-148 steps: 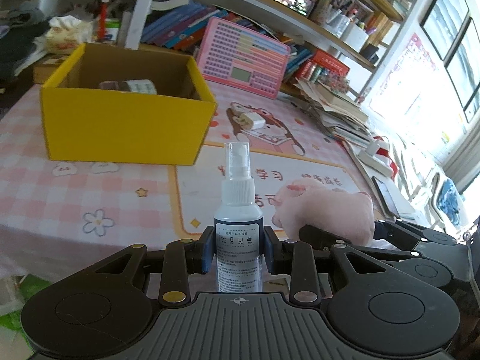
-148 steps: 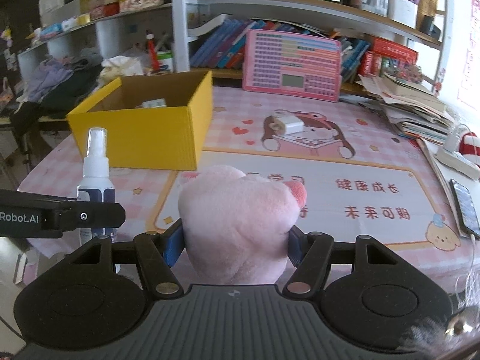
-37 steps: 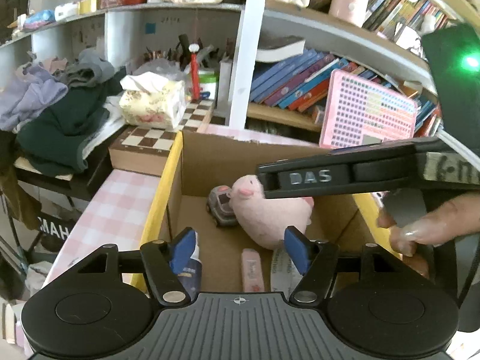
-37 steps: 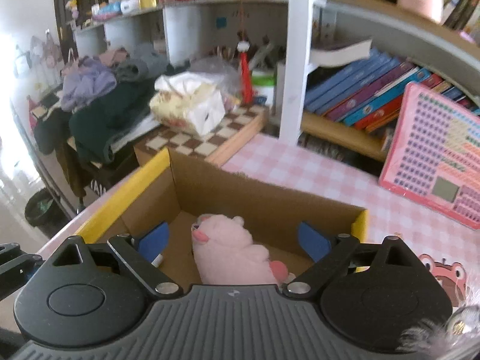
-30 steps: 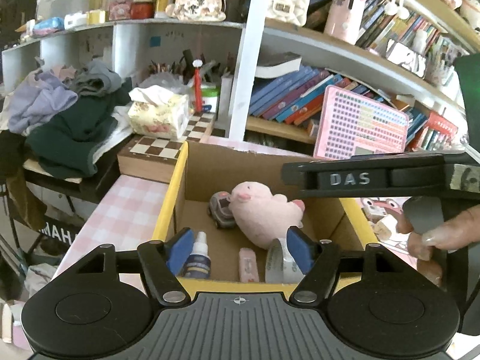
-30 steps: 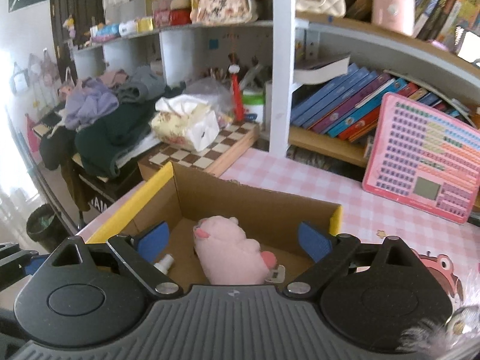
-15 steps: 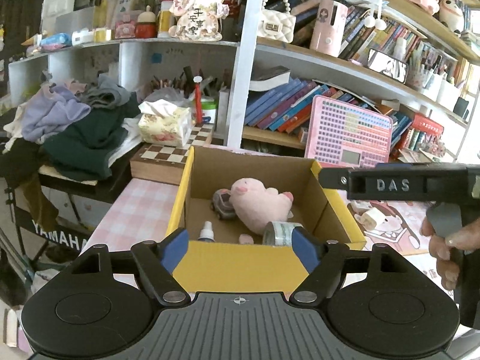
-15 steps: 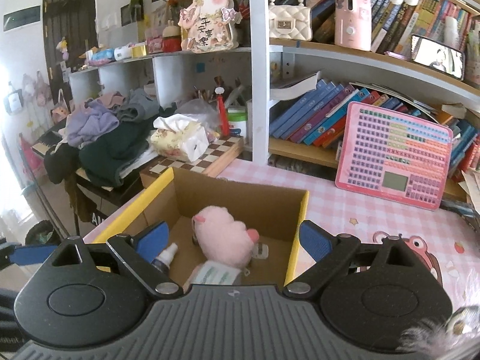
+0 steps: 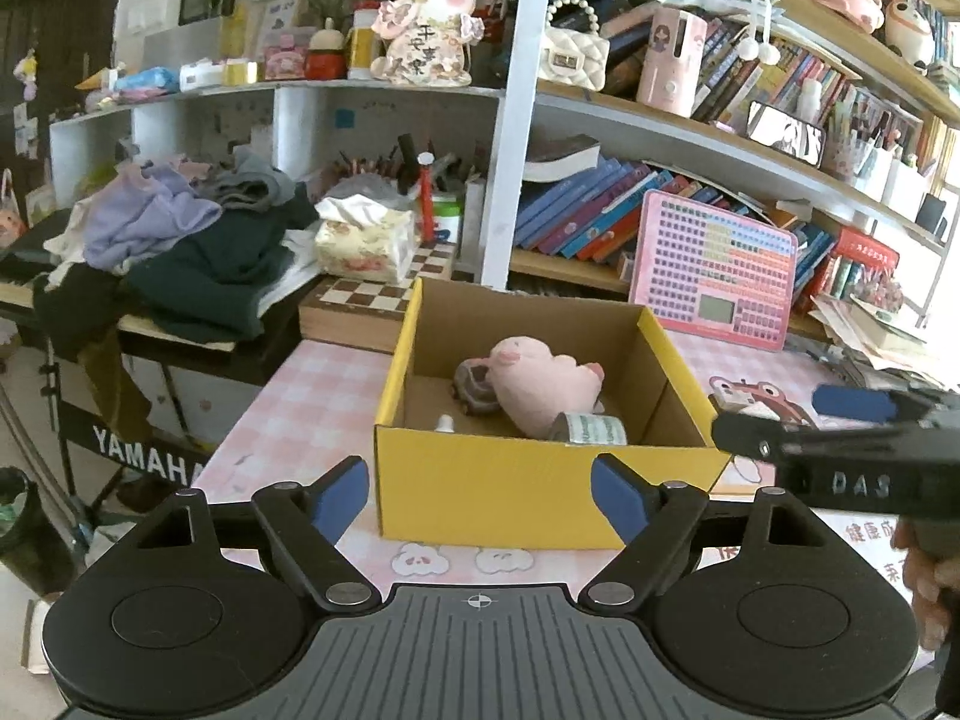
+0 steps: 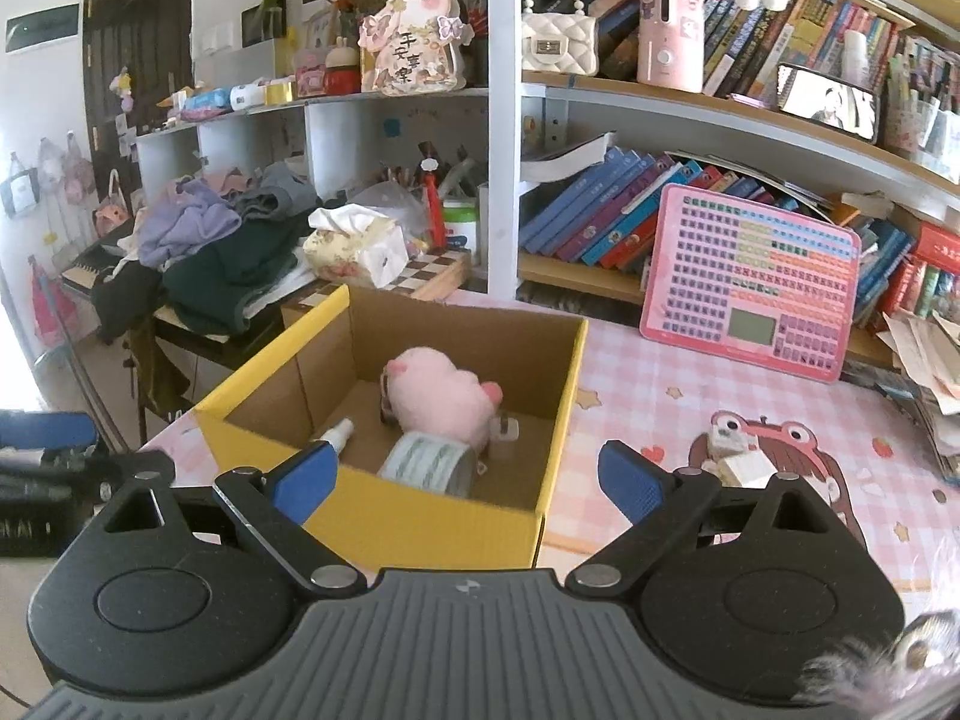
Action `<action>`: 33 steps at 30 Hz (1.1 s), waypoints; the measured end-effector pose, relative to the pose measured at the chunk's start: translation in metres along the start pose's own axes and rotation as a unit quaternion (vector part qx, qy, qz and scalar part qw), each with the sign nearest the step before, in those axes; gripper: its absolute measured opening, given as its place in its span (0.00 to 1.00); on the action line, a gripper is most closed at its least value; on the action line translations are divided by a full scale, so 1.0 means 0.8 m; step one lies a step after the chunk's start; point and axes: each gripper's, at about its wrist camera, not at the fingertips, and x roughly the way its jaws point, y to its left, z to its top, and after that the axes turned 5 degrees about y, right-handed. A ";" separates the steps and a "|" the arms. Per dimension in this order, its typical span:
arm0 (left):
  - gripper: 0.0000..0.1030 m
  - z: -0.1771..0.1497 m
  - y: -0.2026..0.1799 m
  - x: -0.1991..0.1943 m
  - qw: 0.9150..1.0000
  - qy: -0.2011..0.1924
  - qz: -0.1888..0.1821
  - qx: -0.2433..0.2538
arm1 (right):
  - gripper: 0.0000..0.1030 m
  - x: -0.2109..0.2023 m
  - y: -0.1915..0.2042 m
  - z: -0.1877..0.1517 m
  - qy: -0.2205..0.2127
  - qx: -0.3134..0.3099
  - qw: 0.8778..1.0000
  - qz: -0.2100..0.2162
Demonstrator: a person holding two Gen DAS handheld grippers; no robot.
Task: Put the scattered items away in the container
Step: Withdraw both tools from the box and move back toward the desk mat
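Observation:
The yellow cardboard box [image 9: 540, 486] [image 10: 420, 516] stands on the pink checked table. Inside it lie a pink plush pig [image 9: 540, 381] [image 10: 447, 396], a small toy car [image 9: 474, 387], a spray bottle [image 10: 336, 435] [image 9: 445, 423] and a roll of tape [image 10: 429, 461] [image 9: 591, 427]. My left gripper [image 9: 480, 501] hangs in front of the box's near wall, its jaws opening with nothing held between them. My right gripper [image 10: 468, 480] is open and empty, near the box's right front corner. A white charger [image 10: 735, 456] [image 9: 735, 399] lies on the mat right of the box.
A pink keypad toy [image 10: 750, 282] leans on the bookshelf behind the table. A chessboard box with a tissue pack [image 9: 366, 240] sits left of the box, beside a pile of clothes [image 9: 180, 240]. Stacked papers [image 10: 924, 348] lie at the right edge.
Both grippers have pulled back from over the box, so it now looks smaller and farther. The left gripper's jaws have widened. The spray bottle and pig stay inside.

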 end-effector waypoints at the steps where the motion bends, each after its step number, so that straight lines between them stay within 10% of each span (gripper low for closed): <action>1: 0.81 -0.002 0.000 -0.003 1.000 -0.002 0.002 0.000 | 0.92 -0.004 0.002 -0.005 -0.003 0.001 1.000 -0.003; 33: 0.84 -0.086 0.004 -0.046 0.999 0.014 0.023 -0.021 | 0.92 -0.053 0.051 -0.109 0.023 0.027 0.999 -0.031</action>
